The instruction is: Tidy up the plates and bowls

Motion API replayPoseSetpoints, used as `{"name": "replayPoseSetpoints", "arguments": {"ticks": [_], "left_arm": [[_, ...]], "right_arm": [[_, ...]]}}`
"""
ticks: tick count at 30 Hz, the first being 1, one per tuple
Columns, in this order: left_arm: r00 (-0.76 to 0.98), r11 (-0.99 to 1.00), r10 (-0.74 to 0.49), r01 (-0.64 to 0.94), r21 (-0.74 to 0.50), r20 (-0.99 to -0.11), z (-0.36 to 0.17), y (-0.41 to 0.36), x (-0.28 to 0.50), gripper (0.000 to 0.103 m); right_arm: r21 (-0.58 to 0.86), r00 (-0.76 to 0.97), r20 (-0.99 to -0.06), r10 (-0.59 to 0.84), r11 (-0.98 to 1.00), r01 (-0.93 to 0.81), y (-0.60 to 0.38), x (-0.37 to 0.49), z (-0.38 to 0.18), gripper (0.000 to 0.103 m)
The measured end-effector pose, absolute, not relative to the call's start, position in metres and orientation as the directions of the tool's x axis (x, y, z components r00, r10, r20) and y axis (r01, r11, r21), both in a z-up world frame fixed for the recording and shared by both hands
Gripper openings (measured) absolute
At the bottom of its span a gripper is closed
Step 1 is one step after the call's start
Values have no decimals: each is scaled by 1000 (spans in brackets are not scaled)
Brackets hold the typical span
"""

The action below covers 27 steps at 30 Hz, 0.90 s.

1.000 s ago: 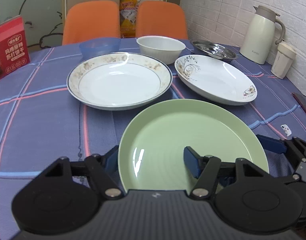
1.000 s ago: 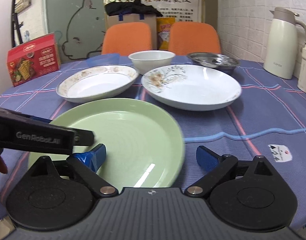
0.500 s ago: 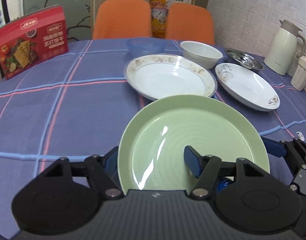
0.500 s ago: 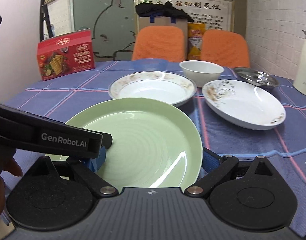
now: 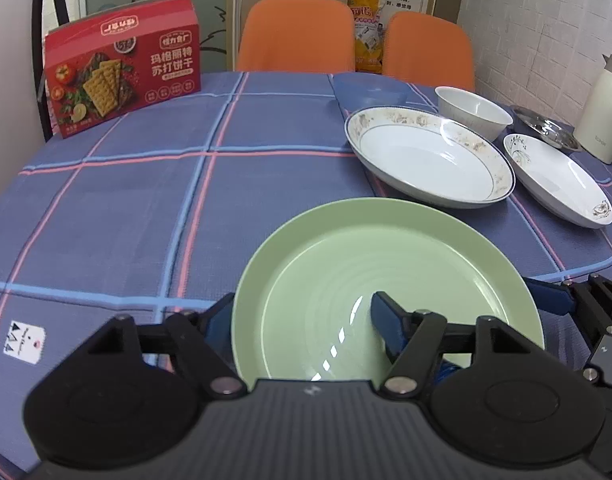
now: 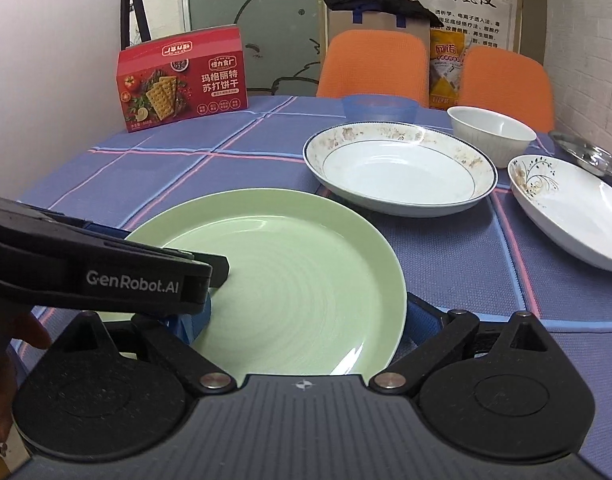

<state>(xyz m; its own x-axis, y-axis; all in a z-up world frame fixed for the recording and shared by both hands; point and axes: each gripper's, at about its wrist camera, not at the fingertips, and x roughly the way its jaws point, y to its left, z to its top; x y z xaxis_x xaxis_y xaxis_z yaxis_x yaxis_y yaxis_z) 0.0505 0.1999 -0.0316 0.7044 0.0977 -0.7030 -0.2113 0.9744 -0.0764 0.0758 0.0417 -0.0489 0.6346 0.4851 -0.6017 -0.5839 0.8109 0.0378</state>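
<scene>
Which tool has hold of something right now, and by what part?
Both grip the green plate by its near rim: the left tool on the near-left edge, the right tool on the near-right edge, each with one finger over the rim and one outside it.

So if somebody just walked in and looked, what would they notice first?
Probably the big green plate right up front, with the left gripper and right gripper both at its near edge, one finger over it and one under. Next, the bright red cracker box standing at the far left of the checked blue tablecloth. Then the two white plates to the right, with two orange chairs behind.
</scene>
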Motion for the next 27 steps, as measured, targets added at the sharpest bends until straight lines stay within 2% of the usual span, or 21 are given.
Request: {"name": "replayPoseSetpoints", "arguments": {"ticks": [1,3,6,9,12,21,27], "left_arm": [[705,975,77,-200,-94,-705,-32,202,52,90],[716,973,54,-193,-124,-697,-29,204,53,92],[759,970,81,-210,-126,-646,-15,211,52,101],[775,963,97,-233,-139,-624,-5,223,61,101],[771,952,93,-254,-170,-630,-4,232,72,101],[746,945,82,-270,-187,-661,-12,240,101,101],[739,947,111,-282,-156,-664,-9,256,124,101]], "right_arm": [[44,622,-607,495,802,-596,41,77,-48,88],[72,601,-609,518,790,-608,36,81,-45,85],[116,652,-561,510,828,-548,13,88,-31,86],[119,711,-528,464,869,-480,-5,102,-20,86],[131,729,-534,428,894,-429,-17,120,-19,86],[259,625,-597,503,858,-443,-2,188,-31,86],[190,623,-642,448,879,-437,20,200,-34,88]]}}
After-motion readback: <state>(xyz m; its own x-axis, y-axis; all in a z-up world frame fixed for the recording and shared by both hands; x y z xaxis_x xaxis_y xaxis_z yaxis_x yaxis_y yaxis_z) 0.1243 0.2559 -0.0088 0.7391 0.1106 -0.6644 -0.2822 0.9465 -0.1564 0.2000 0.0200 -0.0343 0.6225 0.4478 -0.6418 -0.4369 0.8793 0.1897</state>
